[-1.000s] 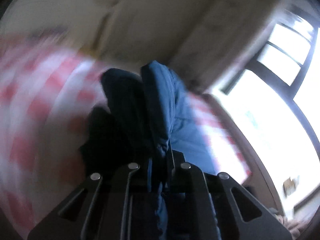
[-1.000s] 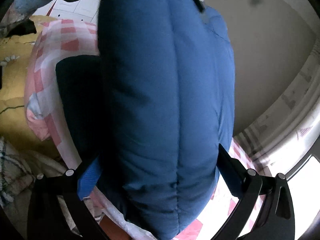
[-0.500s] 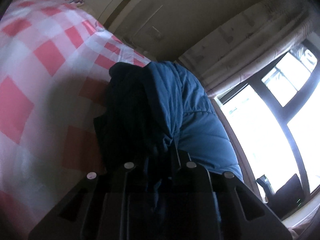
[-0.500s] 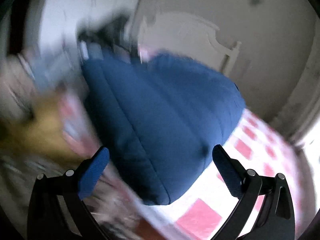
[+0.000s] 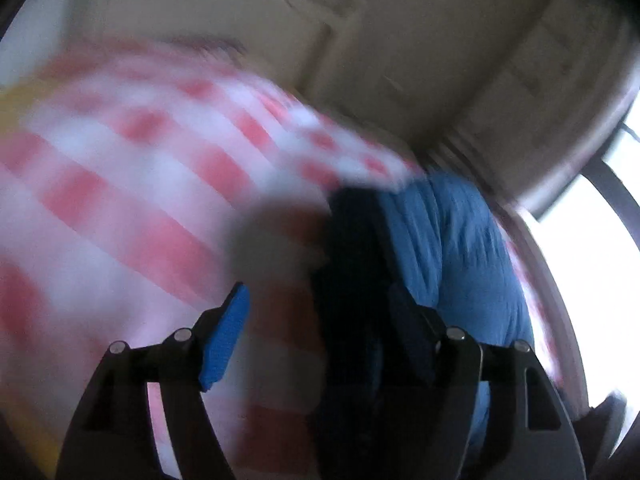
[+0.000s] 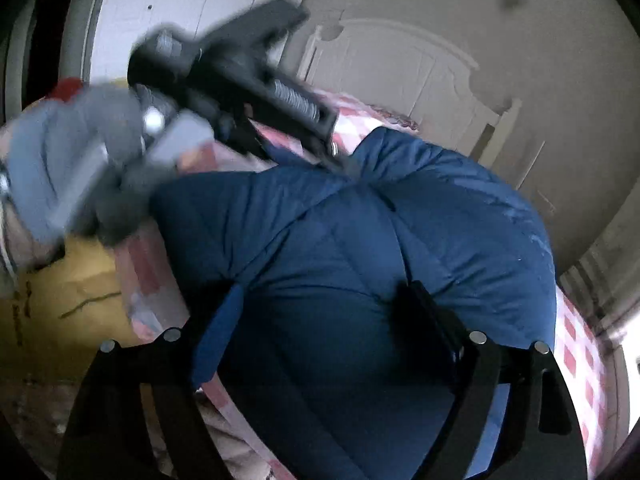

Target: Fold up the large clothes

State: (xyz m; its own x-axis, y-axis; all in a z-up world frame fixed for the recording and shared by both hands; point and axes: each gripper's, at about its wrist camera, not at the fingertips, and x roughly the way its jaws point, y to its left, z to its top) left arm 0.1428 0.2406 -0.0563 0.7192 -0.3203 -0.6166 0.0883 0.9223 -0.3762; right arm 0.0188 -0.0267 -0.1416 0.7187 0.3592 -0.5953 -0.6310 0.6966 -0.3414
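Note:
A puffy blue jacket [image 6: 360, 232] lies bunched on the red-and-white checked bed sheet [image 5: 120, 168]. In the right wrist view my right gripper [image 6: 324, 292] straddles the jacket's near bulge. Its jaws are closing with the padding between them, and I see no firm pinch. The left wrist view is blurred. In it my left gripper [image 5: 320, 292] has its jaws apart and opening. The jacket [image 5: 452, 248] lies ahead to the right, and its dark lining reaches up against the right finger [image 5: 412, 332]. A grey-gloved hand [image 6: 68, 160] carries the left tool's black frame [image 6: 240, 76] above the jacket's far edge.
Yellow bedding [image 6: 72, 280] lies left of the bed. A white headboard [image 6: 400, 64] and white cupboard doors [image 6: 168, 0] stand behind. A bright window [image 5: 592, 248] and a curtain [image 5: 520, 92] are on the right.
The left jaws, shut on the jacket's fabric before, have parted and let it go. The jacket now rests on the bed. The right gripper has swung in over it, jaws narrower.

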